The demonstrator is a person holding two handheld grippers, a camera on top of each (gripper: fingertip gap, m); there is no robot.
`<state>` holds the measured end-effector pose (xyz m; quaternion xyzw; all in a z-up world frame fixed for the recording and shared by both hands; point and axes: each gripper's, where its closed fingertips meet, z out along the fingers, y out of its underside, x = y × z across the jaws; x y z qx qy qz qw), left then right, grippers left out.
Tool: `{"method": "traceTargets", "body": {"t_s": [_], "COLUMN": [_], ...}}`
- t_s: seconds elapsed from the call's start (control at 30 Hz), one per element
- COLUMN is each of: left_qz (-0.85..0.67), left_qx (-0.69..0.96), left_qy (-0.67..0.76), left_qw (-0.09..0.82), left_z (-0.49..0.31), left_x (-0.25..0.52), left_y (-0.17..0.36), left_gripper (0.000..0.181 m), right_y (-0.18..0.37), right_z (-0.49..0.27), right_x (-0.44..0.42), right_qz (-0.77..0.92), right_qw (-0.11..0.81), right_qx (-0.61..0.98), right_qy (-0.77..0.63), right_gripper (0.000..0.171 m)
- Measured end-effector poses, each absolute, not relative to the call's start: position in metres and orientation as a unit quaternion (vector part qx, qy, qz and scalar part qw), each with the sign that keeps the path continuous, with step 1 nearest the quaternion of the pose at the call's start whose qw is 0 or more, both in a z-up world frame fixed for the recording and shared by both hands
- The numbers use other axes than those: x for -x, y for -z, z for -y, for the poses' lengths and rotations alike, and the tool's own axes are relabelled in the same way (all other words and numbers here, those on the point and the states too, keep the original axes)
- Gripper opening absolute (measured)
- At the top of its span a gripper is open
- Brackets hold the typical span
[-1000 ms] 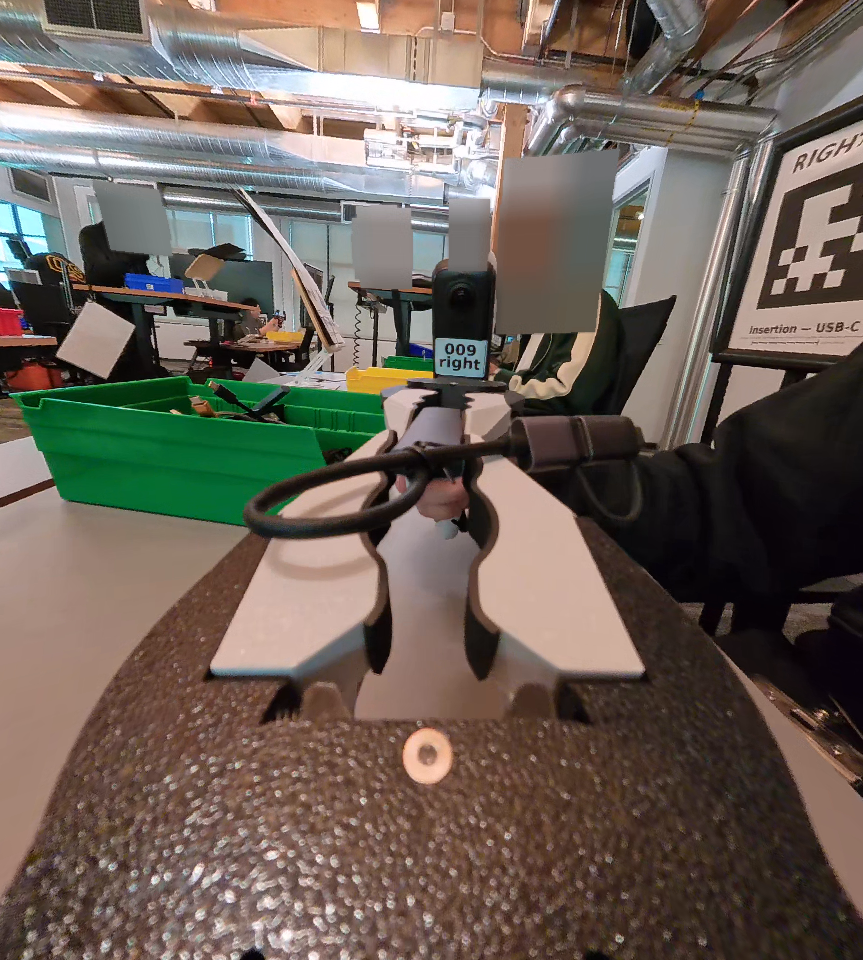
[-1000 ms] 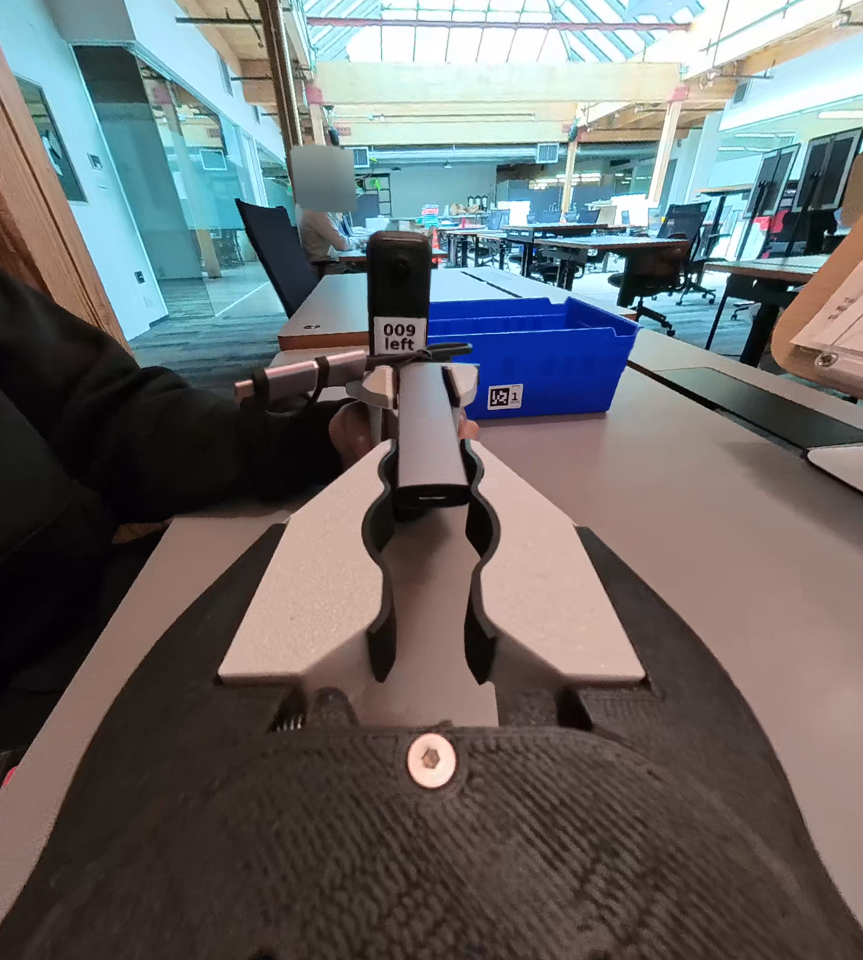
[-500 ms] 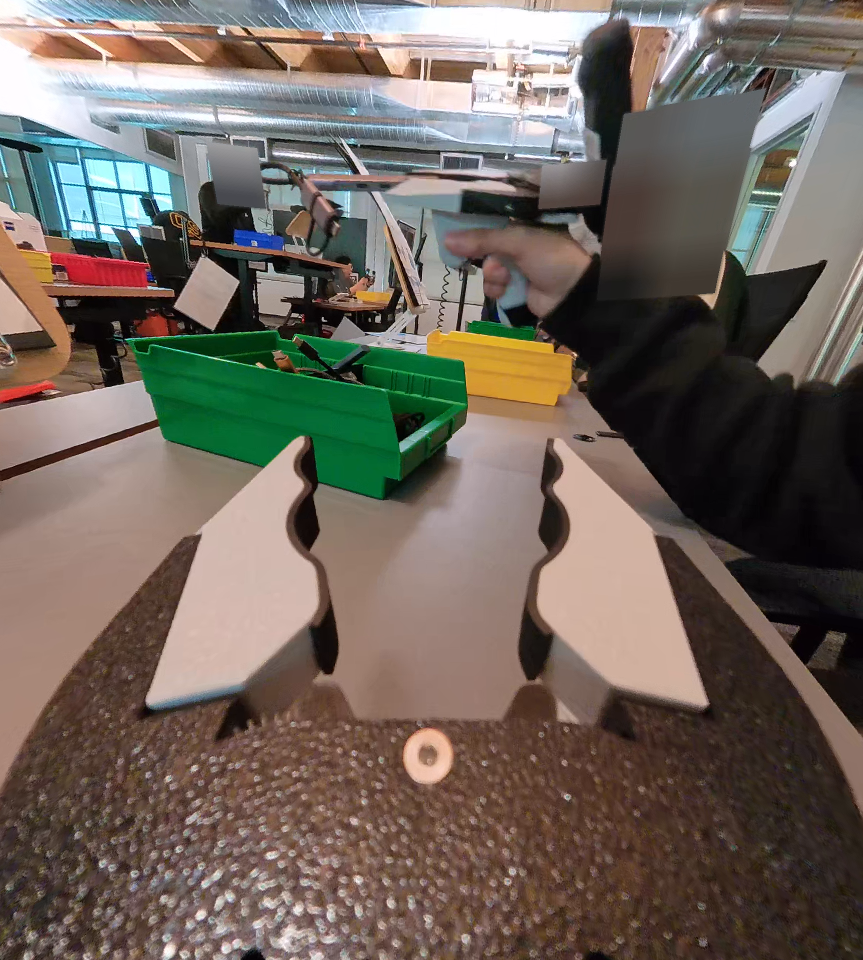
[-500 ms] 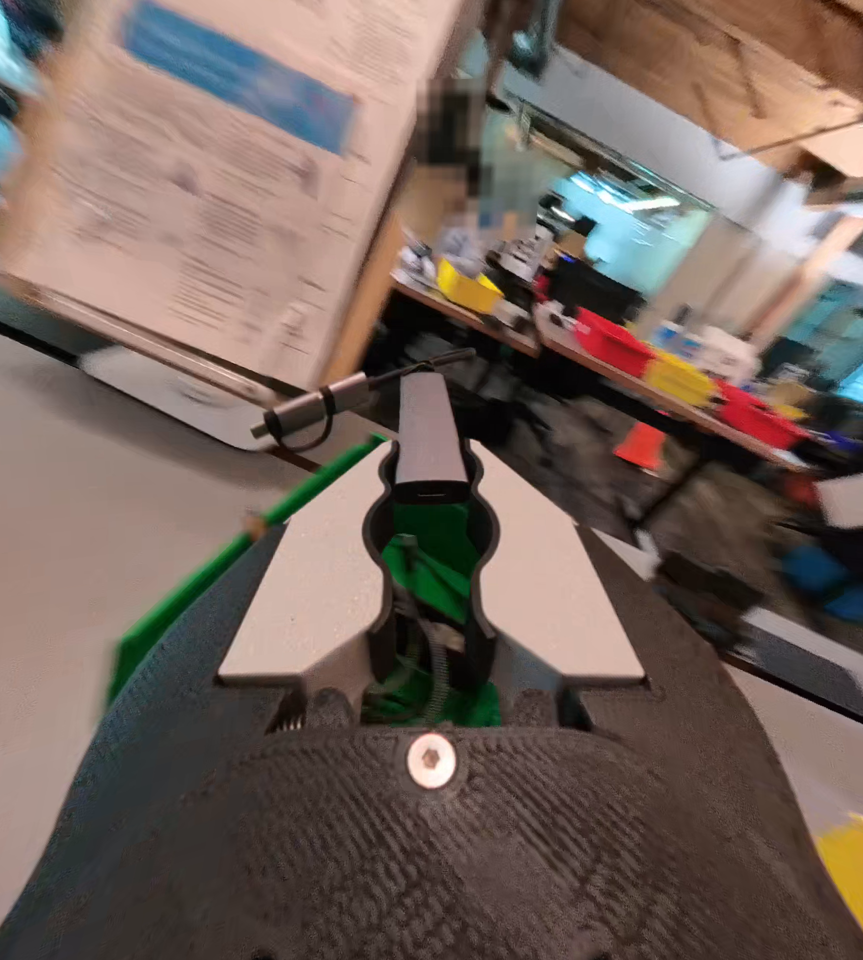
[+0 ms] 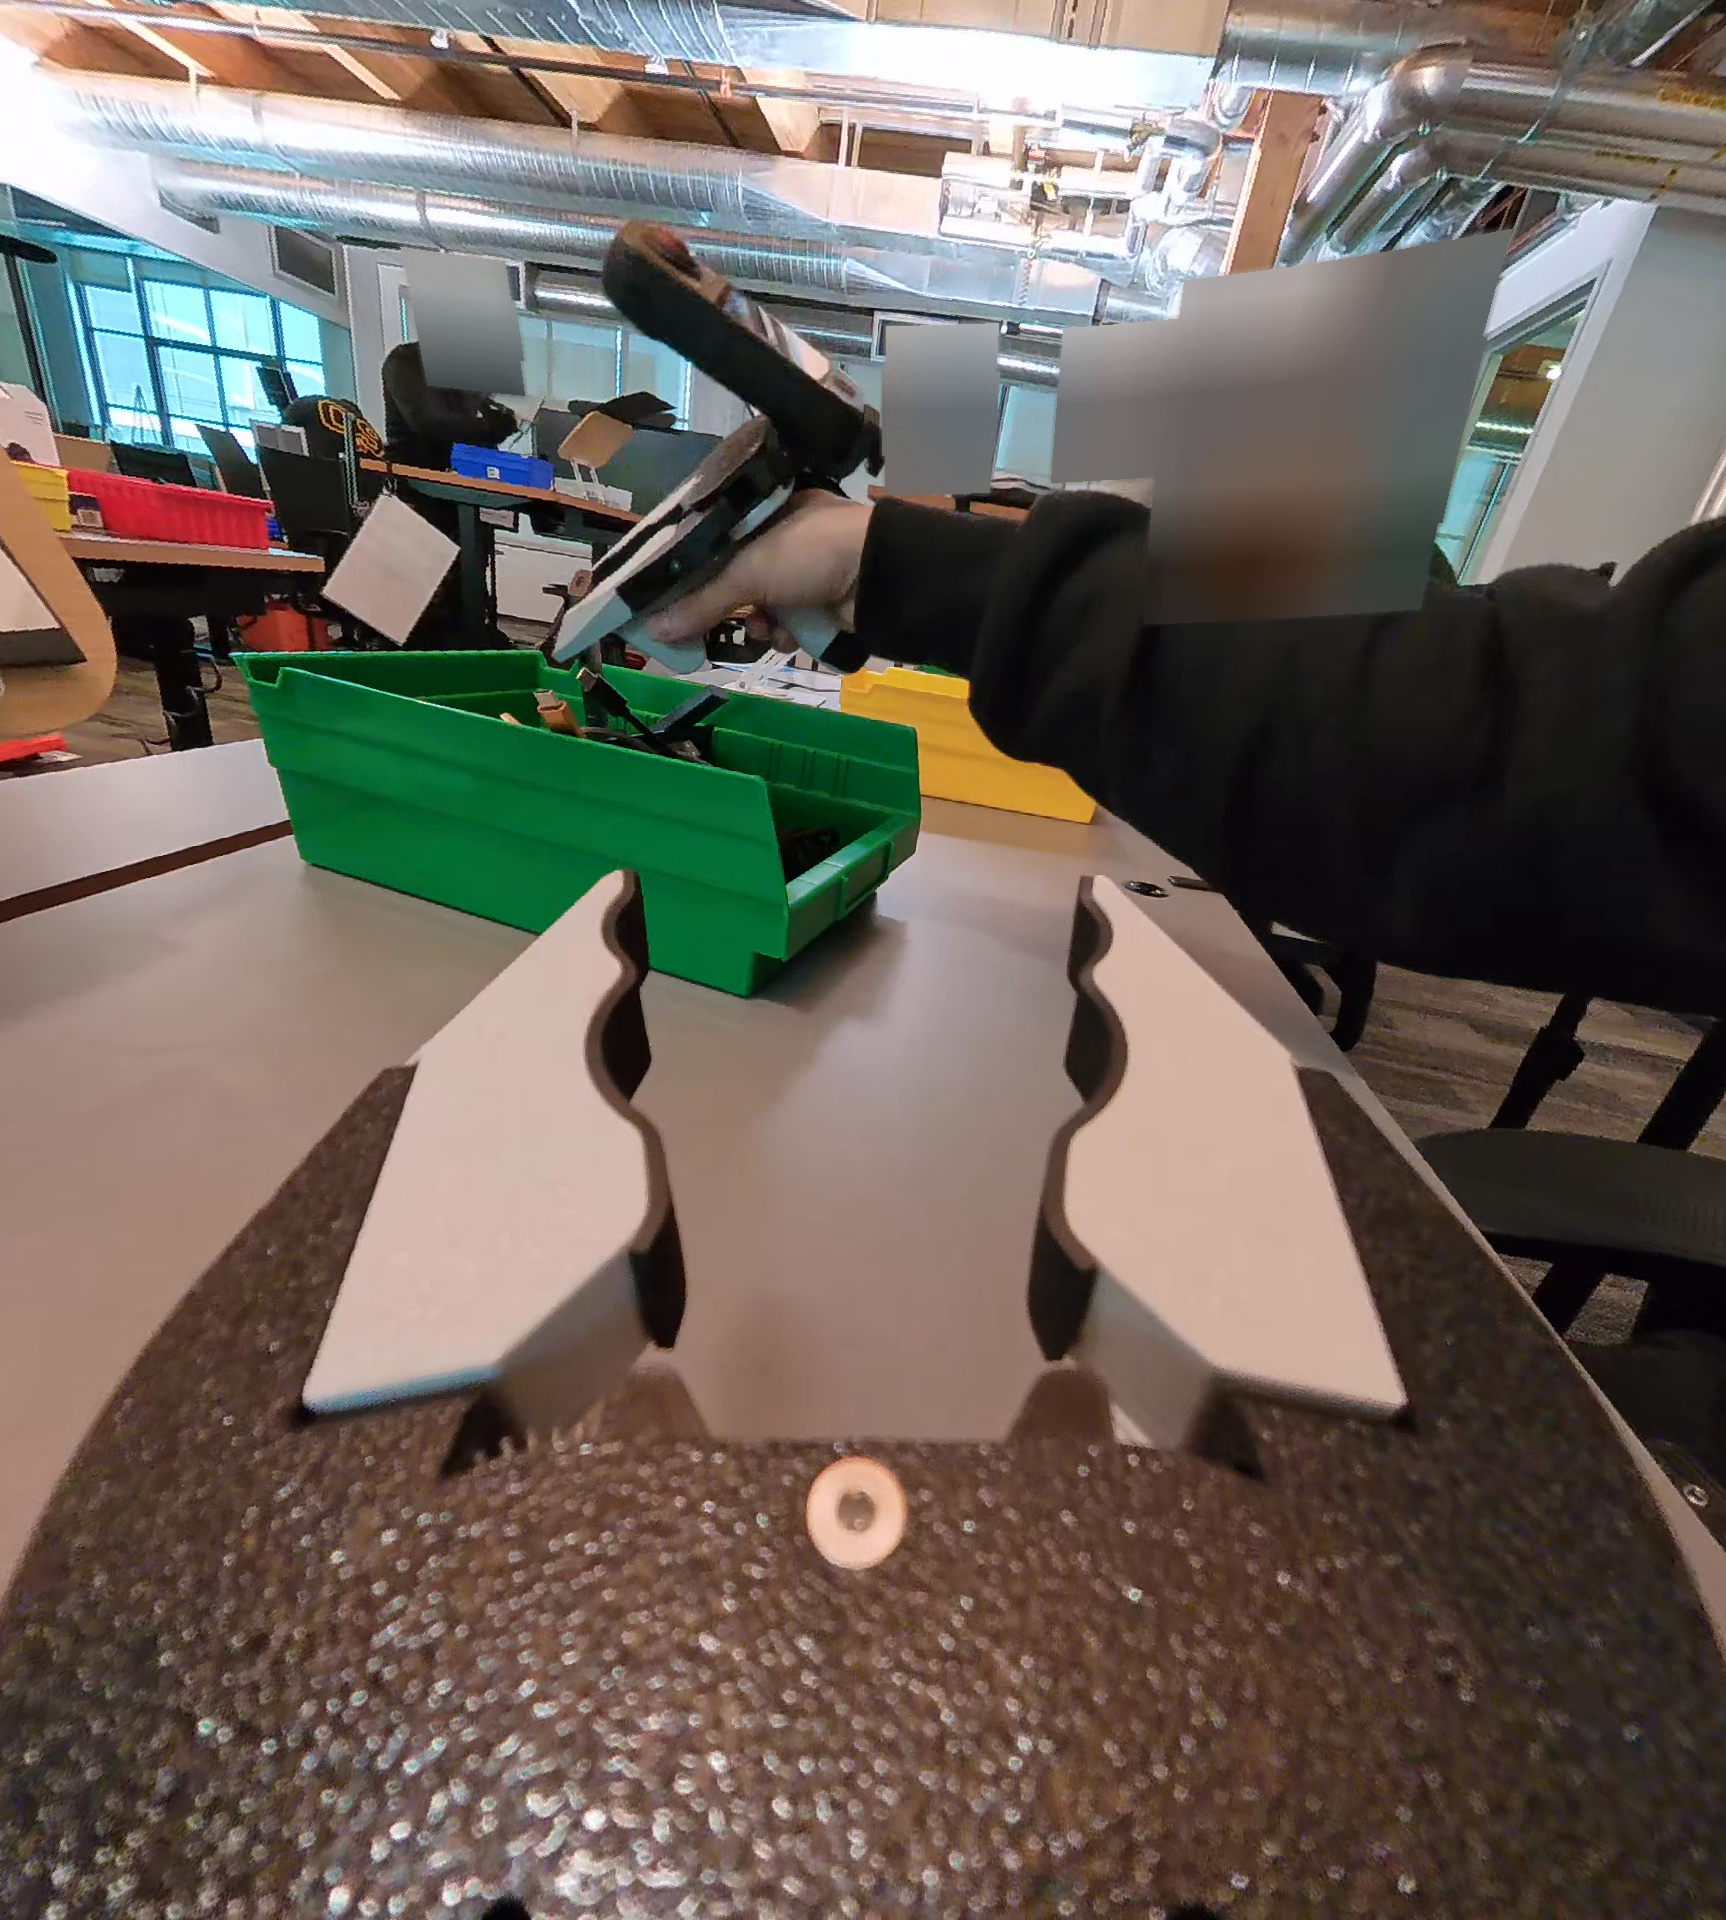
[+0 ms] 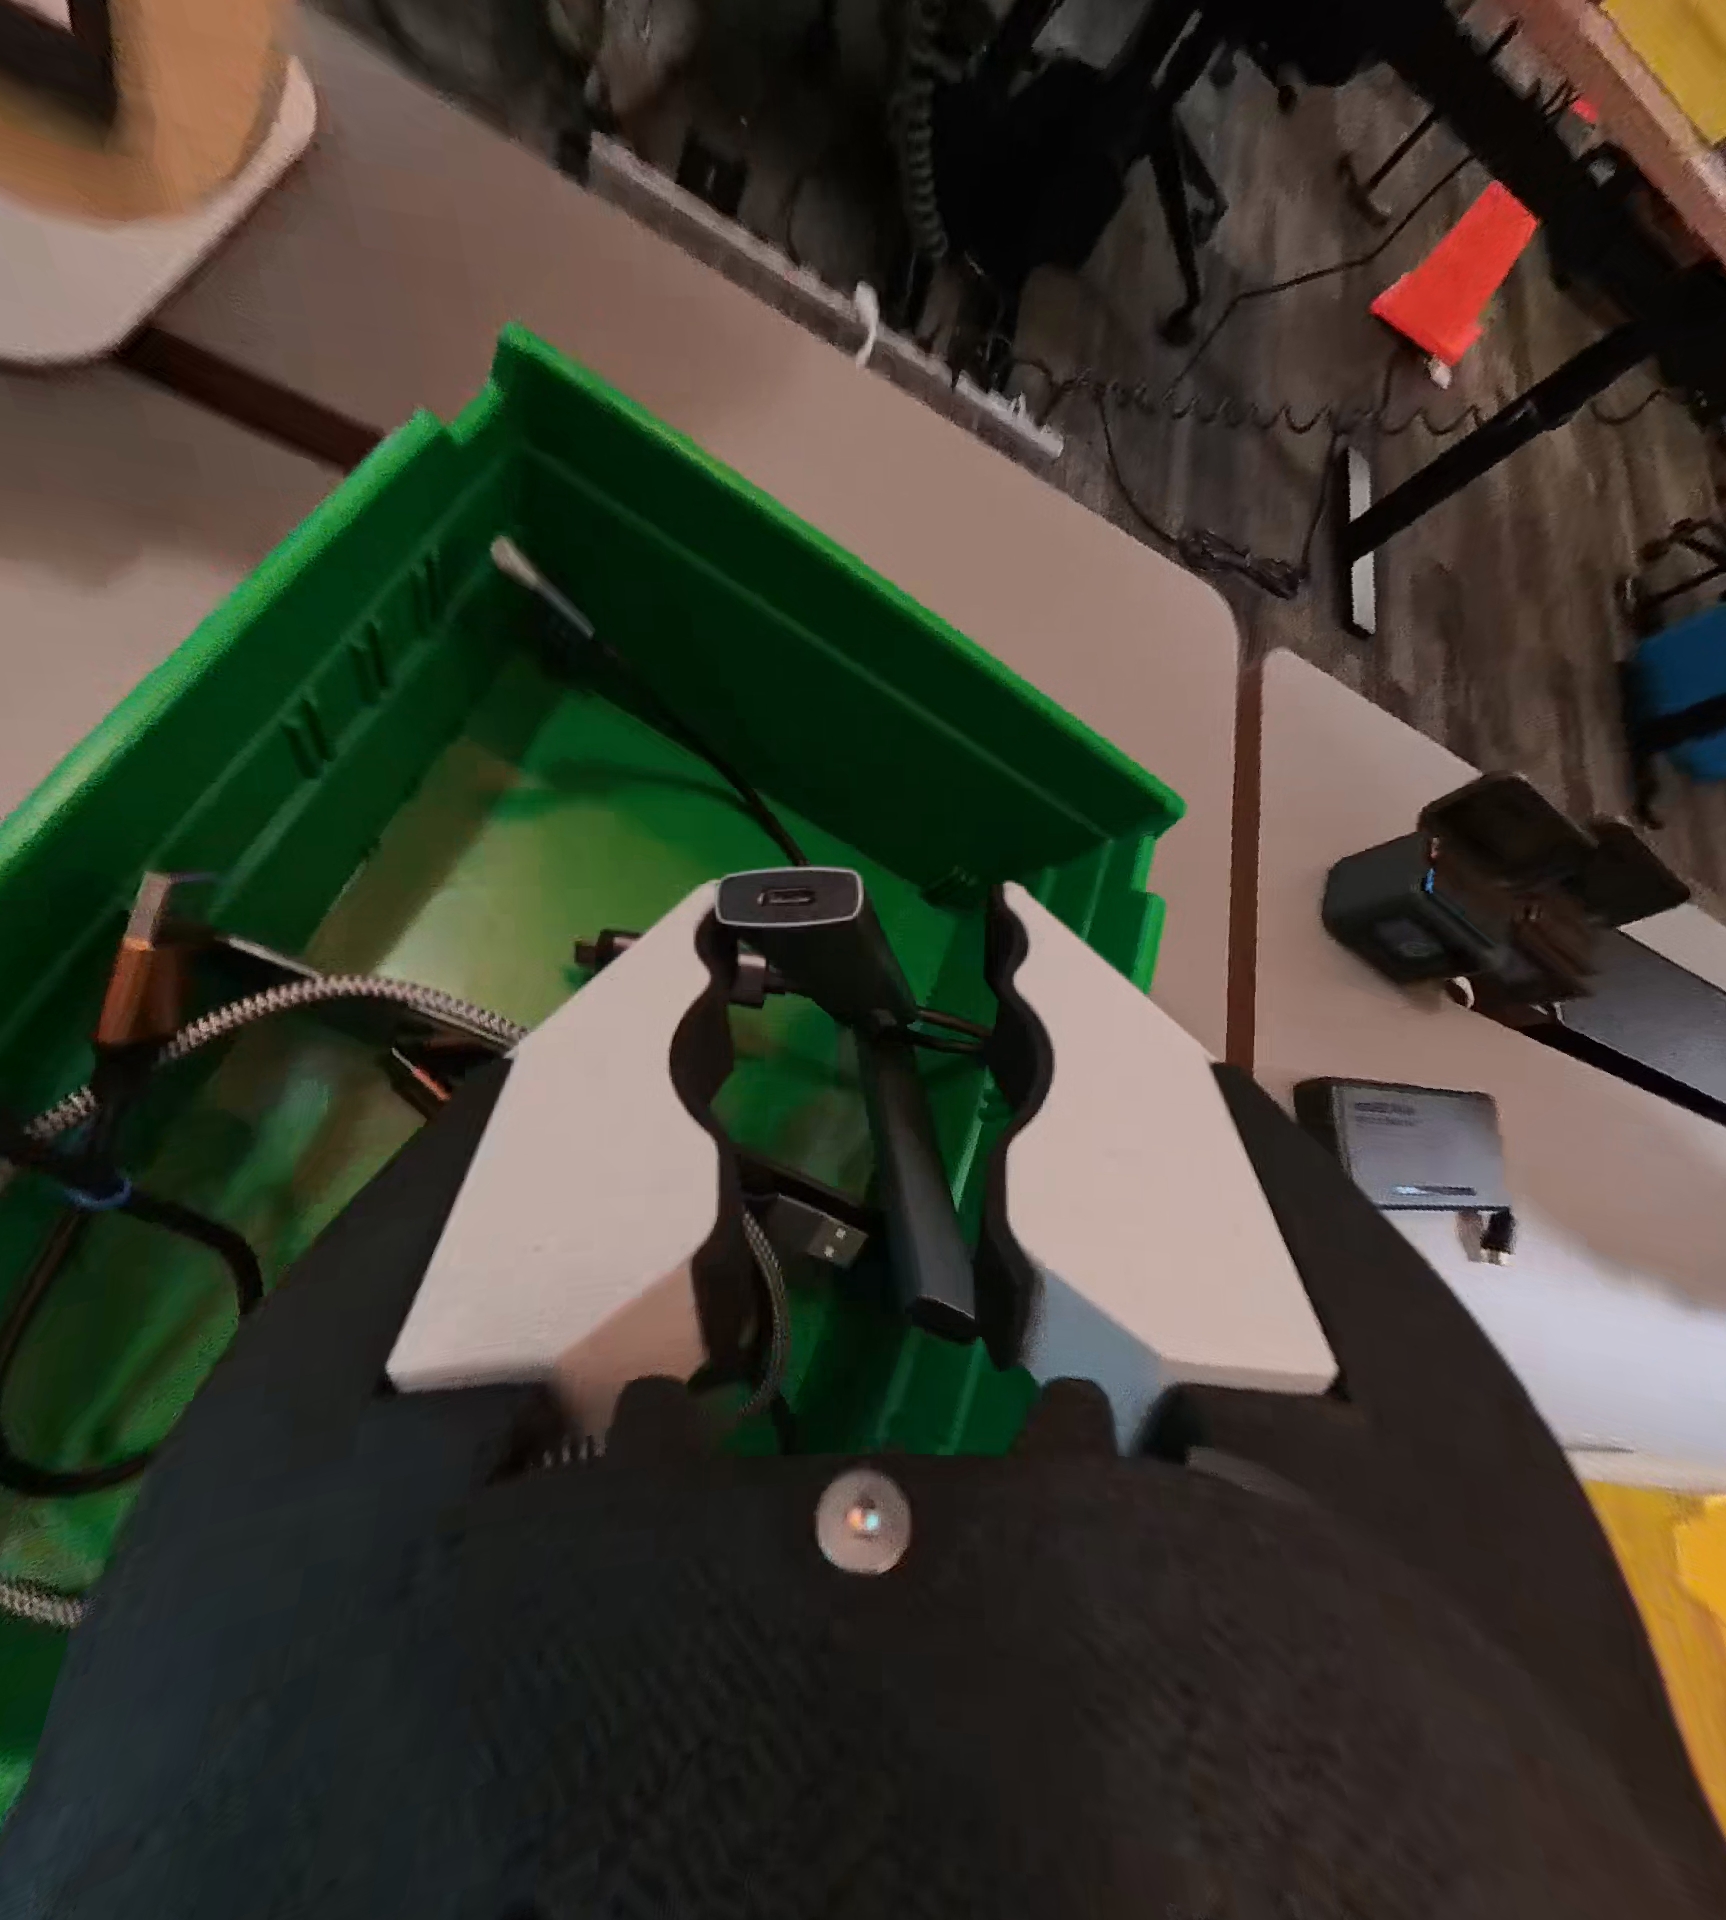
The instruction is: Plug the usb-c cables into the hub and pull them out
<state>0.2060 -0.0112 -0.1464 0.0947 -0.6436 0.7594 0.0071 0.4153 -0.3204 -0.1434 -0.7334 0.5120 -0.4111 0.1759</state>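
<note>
The left gripper [image 5: 859, 1049] is spread wide and empty over the grey table [image 5: 111, 1039]. At its 11 o'clock, the right gripper [image 6: 854, 1039] hangs above the green bin [image 6: 838, 665], jaws parted; the dark USB-C hub [image 6: 838, 997] sits loosely between them, leaning against the right finger.

The left claw [image 5: 859, 1132] has two pale grey wedge-shaped fingers [image 5: 516, 1174] with black wavy inner pads, set in a dark speckled housing with one pale screw [image 5: 856, 1510] at its centre. The right claw [image 6: 854, 1101] matches: pale grey fingers [image 6: 589, 1195], black scalloped pads, a black textured housing and a silver screw [image 6: 862, 1521]. From the left wrist view its handle is pale grey, and the person wears a black sleeve [image 5: 1358, 769].
</note>
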Motion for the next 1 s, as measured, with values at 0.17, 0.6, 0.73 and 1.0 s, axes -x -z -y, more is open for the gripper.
{"method": "traceTargets", "body": {"t_s": [0.17,0.6,0.73,1.0], "left_qz": [0.639,0.656,0.688,0.732], "left_qx": [-0.101,-0.095,-0.143,-0.212], "left_qy": [-0.763,-0.748,-0.698,-0.588], "left_qw": [0.006,-0.028,-0.135,-0.270], "left_z": [0.011,0.015,0.031,0.146], "left_x": [-0.208,-0.207,-0.224,-0.247], "left_y": [0.145,0.149,0.161,0.161], "left_gripper": [0.080,0.074,0.071,0.072], "right_y": [0.098,0.109,0.115,0.098], "right_z": [0.319,0.259,0.263,0.281], "right_x": [-0.402,-0.250,-0.224,-0.206], "right_qz": [-0.522,-0.465,-0.470,-0.497], "right_qw": [0.308,0.449,0.437,0.439], "right_qx": [0.662,0.628,0.609,0.566], "right_qy": [0.441,0.434,0.466,0.490], "right_gripper": [0.062,0.057,0.075,0.097]}}
